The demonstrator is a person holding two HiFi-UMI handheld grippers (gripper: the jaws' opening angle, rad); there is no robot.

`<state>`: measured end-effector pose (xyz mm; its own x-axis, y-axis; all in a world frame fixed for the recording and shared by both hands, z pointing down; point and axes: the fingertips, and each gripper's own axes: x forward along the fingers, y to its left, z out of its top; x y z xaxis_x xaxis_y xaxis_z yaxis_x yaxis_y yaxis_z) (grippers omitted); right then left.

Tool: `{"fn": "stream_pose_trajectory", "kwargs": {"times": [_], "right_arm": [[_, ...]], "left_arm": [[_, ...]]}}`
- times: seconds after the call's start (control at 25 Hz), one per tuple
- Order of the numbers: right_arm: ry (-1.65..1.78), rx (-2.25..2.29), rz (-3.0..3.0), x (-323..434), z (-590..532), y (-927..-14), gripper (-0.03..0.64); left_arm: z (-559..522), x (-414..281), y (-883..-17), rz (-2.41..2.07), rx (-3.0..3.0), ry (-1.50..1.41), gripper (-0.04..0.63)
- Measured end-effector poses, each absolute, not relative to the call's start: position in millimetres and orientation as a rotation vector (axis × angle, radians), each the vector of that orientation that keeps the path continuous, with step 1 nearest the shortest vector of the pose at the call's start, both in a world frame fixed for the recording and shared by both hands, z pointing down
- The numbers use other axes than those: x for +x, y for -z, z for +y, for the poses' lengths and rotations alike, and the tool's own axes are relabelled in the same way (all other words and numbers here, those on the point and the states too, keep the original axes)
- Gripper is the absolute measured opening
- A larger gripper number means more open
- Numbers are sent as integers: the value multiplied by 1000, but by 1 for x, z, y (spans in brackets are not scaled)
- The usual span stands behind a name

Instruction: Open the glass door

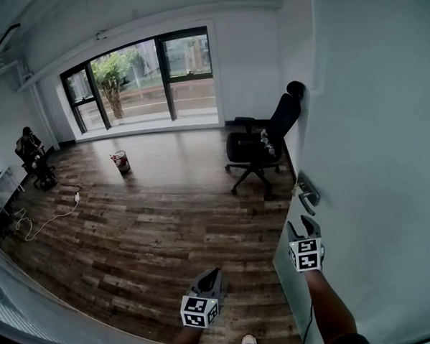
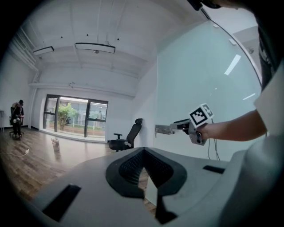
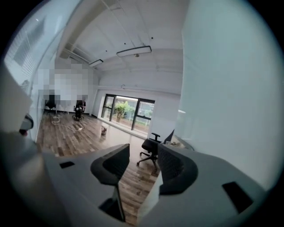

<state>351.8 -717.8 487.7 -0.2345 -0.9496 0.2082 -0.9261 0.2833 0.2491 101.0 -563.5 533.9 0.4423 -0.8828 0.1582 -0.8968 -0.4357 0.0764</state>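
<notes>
Head view, looking steeply down: nearest me, my left gripper [image 1: 212, 277] sits low over the wood floor [image 1: 146, 229], its jaws pressed together on nothing. I judge it is parked there because one lever needs only one tool. Just to its right and a little further on, my right gripper [image 1: 304, 229] is held beside the glass door [image 1: 370, 123]. Its jaws are spread wide and empty, aimed at the metal handle [image 1: 307, 193] just beyond their tips. I judge the spread is there so the jaws can pass around the lever before closing. The frosted door fills the right side, with the handle near its free edge. I cannot tell whether it is latched. Past that edge stands a black office chair [image 1: 260, 147], close enough that it may obstruct the swing. Further off are a small bin [image 1: 120, 162], a seated person [image 1: 33, 152] by the left wall, and big windows [image 1: 145, 74] at the far end.
</notes>
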Motion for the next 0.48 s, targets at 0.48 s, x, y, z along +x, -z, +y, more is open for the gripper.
{"fn": "stream_pose_trajectory", "kwargs": {"times": [0.48], "right_arm": [[179,1653,-2488,189,-478,-489,46]], "left_arm": [[-452,49,-518,-1556,2613,-74,-2]]}}
